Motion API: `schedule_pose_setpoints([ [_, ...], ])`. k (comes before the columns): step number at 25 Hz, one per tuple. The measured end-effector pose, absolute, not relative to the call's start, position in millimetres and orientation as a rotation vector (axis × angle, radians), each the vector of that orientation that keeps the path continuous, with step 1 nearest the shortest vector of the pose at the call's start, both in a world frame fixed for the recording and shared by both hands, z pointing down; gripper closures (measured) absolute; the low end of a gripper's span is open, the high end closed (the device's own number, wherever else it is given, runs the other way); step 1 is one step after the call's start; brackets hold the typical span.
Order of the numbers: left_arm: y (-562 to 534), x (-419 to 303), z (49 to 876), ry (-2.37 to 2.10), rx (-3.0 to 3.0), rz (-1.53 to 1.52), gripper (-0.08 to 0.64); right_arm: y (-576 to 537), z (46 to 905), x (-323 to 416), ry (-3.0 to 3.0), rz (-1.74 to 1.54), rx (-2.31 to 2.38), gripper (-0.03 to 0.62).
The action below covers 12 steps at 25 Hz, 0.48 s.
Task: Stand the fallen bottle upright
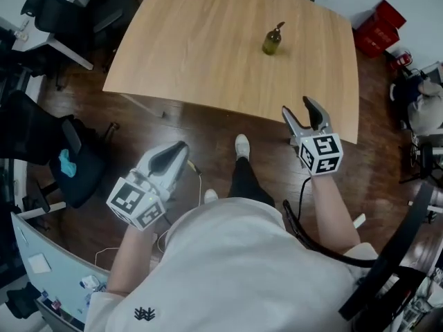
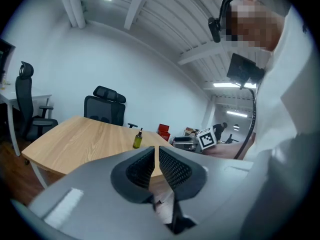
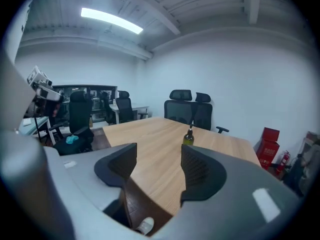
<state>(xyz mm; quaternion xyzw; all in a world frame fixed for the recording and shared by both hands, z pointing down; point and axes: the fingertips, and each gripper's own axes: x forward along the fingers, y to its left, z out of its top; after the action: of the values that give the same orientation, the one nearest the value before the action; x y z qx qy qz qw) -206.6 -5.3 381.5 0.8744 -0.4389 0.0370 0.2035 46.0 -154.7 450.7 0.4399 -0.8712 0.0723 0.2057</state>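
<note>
Your right gripper (image 1: 297, 108) hangs just off the near edge of the wooden table (image 1: 208, 54), over the dark floor. Its jaws are spread wide, and nothing sits between them but table top and floor. The olive-green pump bottle (image 1: 271, 40) stands upright on the table, touched by neither tool. It is well ahead of your right gripper (image 3: 159, 156) and, in the right gripper view, the bottle (image 3: 188, 136) shows just above the tip of the right-hand jaw. Two black office chairs (image 3: 192, 106) stand behind it, past the table's far side. Your left gripper (image 1: 176, 154) is held off the table too, on your side of it, with its jaws drawn to a thin slit and empty. From the left gripper (image 2: 156, 149), the bottle (image 2: 137, 140) lies far ahead, slightly left of the jaw tips.
</note>
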Motion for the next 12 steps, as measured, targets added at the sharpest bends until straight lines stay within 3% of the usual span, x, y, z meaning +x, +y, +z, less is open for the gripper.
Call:
schedule_pose_setpoints([
  [12, 82, -193, 391, -1.105, 2.522, 0.126, 0.534, 39, 403, 62, -2.446, 0.186, 1.274, 0.31],
])
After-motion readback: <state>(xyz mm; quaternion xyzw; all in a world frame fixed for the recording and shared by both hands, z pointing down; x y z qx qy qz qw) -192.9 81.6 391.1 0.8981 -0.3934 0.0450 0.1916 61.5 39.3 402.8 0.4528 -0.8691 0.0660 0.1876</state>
